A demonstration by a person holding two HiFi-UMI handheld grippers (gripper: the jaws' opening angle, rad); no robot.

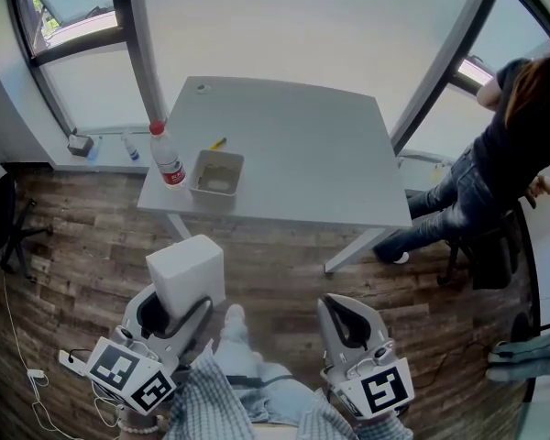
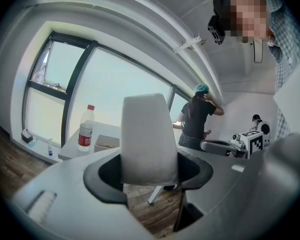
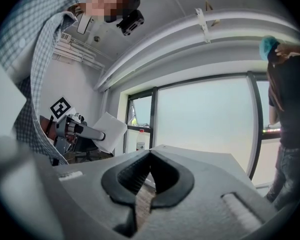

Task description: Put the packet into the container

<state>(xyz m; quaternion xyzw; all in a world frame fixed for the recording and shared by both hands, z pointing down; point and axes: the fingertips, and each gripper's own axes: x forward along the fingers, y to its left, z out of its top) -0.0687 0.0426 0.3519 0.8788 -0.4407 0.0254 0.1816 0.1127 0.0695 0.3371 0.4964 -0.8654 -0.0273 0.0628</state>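
My left gripper (image 1: 177,316) is shut on a white packet (image 1: 186,269), which stands up out of its jaws above the wooden floor, short of the table. In the left gripper view the packet (image 2: 147,138) fills the gap between the jaws of the left gripper (image 2: 149,180). The container (image 1: 216,173), a small open grey tray, sits on the grey table (image 1: 302,149) near its front left corner and also shows far off in the left gripper view (image 2: 106,143). My right gripper (image 1: 337,308) is shut with nothing in it, its ribbed pads (image 3: 135,176) meeting.
A clear bottle (image 1: 168,157) with a red cap stands just left of the container. A yellow pen (image 1: 218,143) lies behind it. A person (image 1: 504,154) stands at the table's right side. A dark chair (image 1: 0,218) is at the far left.
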